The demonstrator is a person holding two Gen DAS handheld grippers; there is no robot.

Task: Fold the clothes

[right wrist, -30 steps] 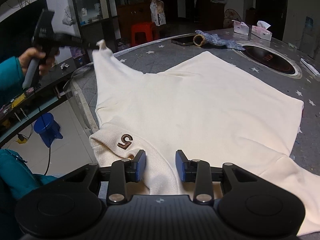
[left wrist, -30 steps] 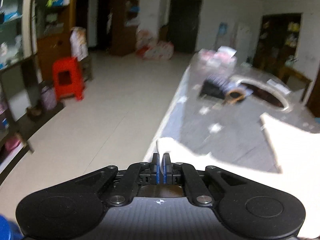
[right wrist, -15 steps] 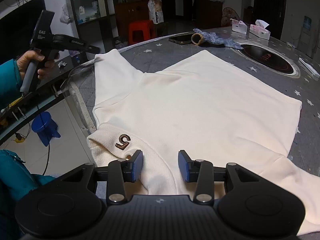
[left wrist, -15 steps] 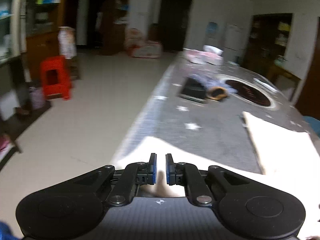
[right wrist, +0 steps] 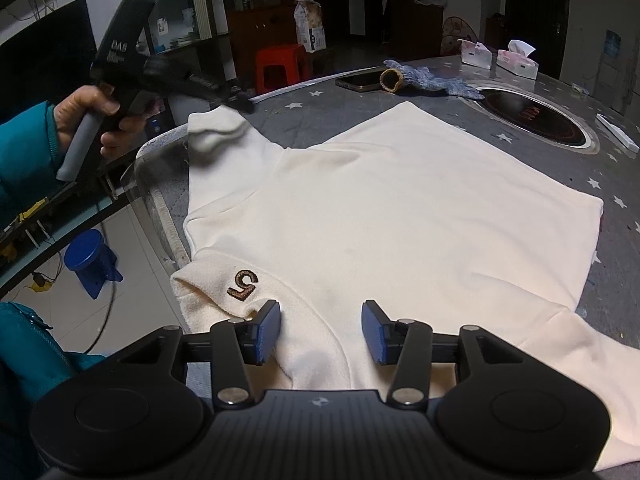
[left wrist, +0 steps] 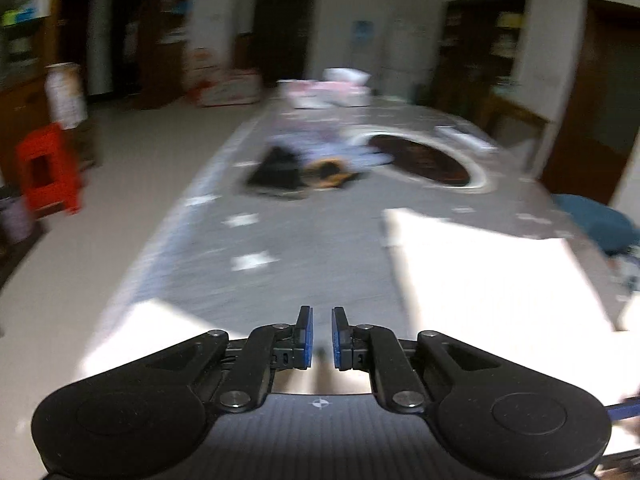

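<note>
A cream sweater [right wrist: 400,208] lies spread flat on the grey star-print table [right wrist: 616,168], with a brown "5" patch [right wrist: 243,285] near its collar. My right gripper [right wrist: 321,330] hovers at the collar. Its jaws are opening, with a fold of cloth between them that the pads do not press. A hand holds my left gripper [right wrist: 240,102] just above the end of the left sleeve [right wrist: 216,132], which rests on the table. In the blurred left wrist view, the left gripper [left wrist: 322,336] shows a narrow gap with nothing in it, and the sweater [left wrist: 480,280] lies to the right.
A phone [right wrist: 358,80] and a knitted glove [right wrist: 432,78] lie at the far side, beside a round hob [right wrist: 532,118] set into the table. Tissue boxes [right wrist: 476,54] stand behind. The table edge runs along the left, with a blue stool [right wrist: 90,258] below.
My left gripper let go of the sleeve tip, which dropped onto the table, and it swung right over the table. The right jaws spread wider around the collar.
</note>
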